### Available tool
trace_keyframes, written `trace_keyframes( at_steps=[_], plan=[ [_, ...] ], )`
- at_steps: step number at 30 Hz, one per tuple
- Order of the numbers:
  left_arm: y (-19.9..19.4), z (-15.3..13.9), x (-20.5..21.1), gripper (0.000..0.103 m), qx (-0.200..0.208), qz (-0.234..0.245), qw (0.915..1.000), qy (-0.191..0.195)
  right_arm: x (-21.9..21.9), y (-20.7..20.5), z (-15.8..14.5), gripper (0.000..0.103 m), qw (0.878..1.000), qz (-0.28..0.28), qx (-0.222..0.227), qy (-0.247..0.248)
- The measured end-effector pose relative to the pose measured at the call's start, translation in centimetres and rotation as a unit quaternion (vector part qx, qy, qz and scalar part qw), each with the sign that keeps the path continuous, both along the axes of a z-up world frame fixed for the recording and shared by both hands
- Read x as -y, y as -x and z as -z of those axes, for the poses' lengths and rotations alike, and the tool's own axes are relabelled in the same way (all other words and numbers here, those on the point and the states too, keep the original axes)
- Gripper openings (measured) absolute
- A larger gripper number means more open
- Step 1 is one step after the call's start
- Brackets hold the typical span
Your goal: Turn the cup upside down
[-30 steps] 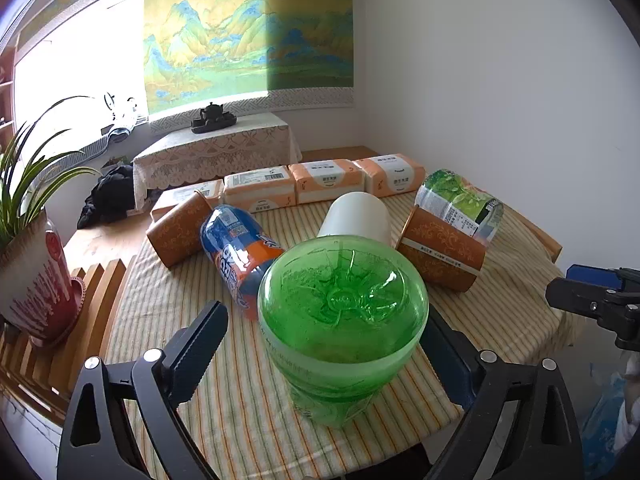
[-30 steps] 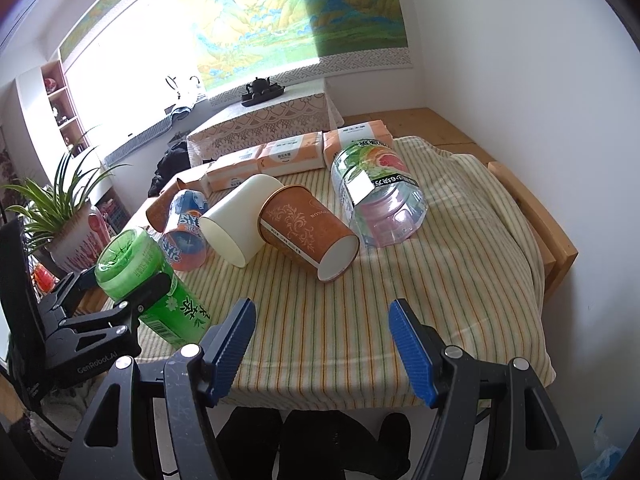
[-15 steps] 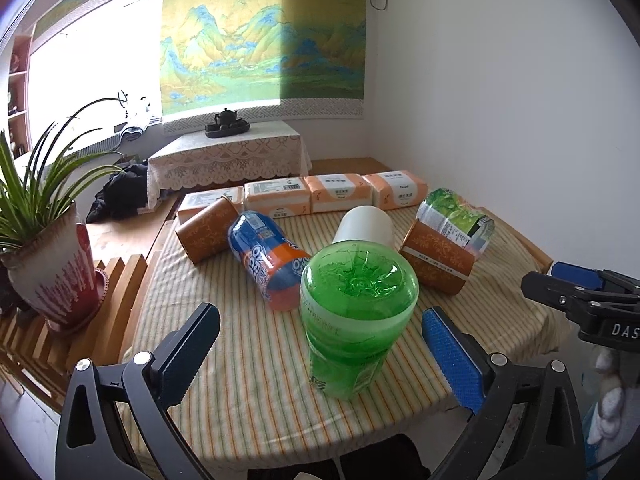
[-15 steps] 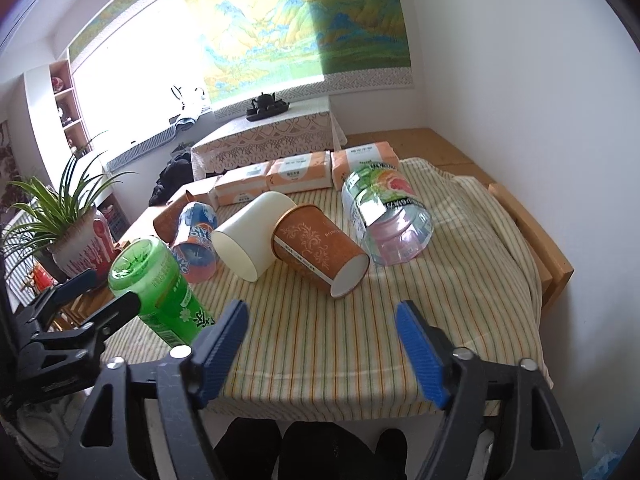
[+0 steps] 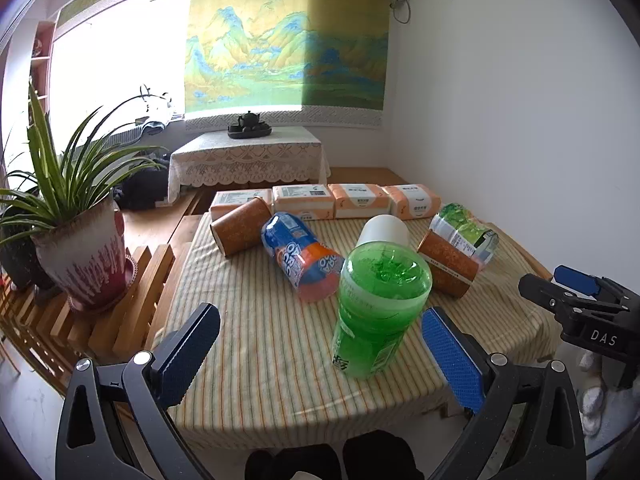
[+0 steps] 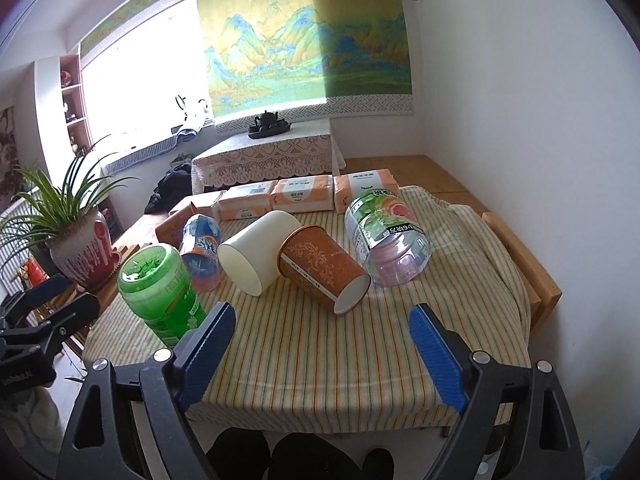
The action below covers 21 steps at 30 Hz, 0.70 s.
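Observation:
A green plastic cup (image 5: pixel 380 308) (image 6: pixel 160 290) stands upside down near the front left of the striped table (image 5: pixel 256 344), base up. My left gripper (image 5: pixel 320 350) is open, pulled back from the cup, its blue pads on either side and clear of it. My right gripper (image 6: pixel 322 340) is open over the table's front edge with nothing between its fingers. Lying on their sides are a white paper cup (image 6: pixel 258 252), an orange paper cup (image 6: pixel 324 268), a second orange cup (image 5: pixel 240 230), a blue-orange plastic cup (image 5: pixel 300 258) and a clear pink-green cup (image 6: pixel 386 236).
Several tissue packs (image 5: pixel 332 200) line the table's far edge. A potted plant (image 5: pixel 80 252) sits on a slatted wooden stand left of the table. A lace-covered low table (image 6: pixel 264 156) with a teapot stands behind. A wooden bench edge (image 6: pixel 520 256) runs along the right.
My left gripper has drawn back and up from the green cup, leaving it standing inverted on the table. The right gripper has also pulled back slightly.

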<state>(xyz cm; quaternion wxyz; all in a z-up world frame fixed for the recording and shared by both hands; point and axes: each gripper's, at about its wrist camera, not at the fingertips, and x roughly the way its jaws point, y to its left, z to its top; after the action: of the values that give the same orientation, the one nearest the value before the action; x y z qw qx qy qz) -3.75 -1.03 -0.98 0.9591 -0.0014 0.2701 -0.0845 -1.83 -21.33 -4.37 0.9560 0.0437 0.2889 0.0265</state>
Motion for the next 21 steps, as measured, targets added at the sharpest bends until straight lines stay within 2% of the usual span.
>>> trace_keyframes(
  at_steps=[6,21],
  plan=[
    [0.9,0.1,-0.2,0.102,0.001,-0.006,0.9999,-0.016,-0.7,0.3,0.1,0.087,1.000,-0.005,0.007,0.010],
    [0.6,0.0,-0.7,0.102,0.020,-0.053,0.9982,-0.017,-1.3,1.4,-0.3,0.097,0.998,0.011,0.054,0.019]
  ],
)
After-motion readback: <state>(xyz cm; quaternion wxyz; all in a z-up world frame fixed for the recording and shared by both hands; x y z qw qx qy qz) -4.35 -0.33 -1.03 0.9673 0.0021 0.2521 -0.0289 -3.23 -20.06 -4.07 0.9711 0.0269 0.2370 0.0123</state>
